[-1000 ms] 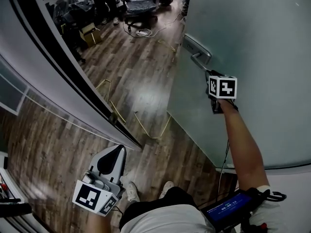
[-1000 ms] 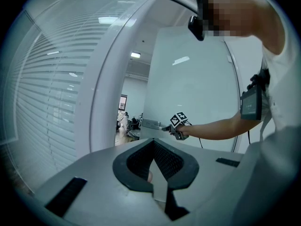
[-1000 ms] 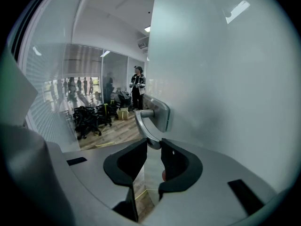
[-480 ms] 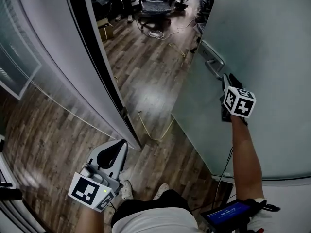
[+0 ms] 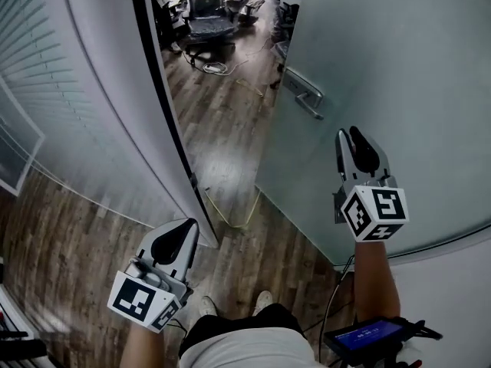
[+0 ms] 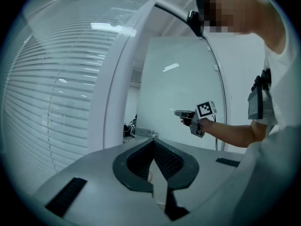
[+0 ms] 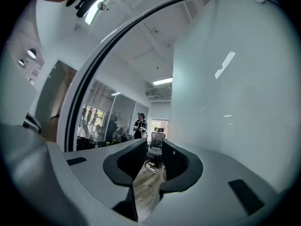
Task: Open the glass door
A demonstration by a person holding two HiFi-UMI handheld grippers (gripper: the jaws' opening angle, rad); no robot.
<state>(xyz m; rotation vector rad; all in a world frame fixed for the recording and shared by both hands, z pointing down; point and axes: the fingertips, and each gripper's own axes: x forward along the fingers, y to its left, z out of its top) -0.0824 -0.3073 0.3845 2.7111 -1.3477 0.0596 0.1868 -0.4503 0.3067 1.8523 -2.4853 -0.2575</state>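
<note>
The frosted glass door stands swung open on the right, its metal lever handle free. My right gripper is raised in front of the door panel, well back from the handle, open with nothing between its jaws. In the right gripper view the right gripper points through the doorway, with the door to its right. My left gripper hangs low at the left, shut and empty. The left gripper view shows the left gripper, the door and the right gripper beyond.
A dark door frame and a glass wall with blinds stand on the left. Beyond the doorway are an office chair and cables on the wood floor. A thin wire loop lies at the threshold. People stand far off.
My right gripper has left the door handle and drawn back and up toward me. The left gripper has stayed where it was.
</note>
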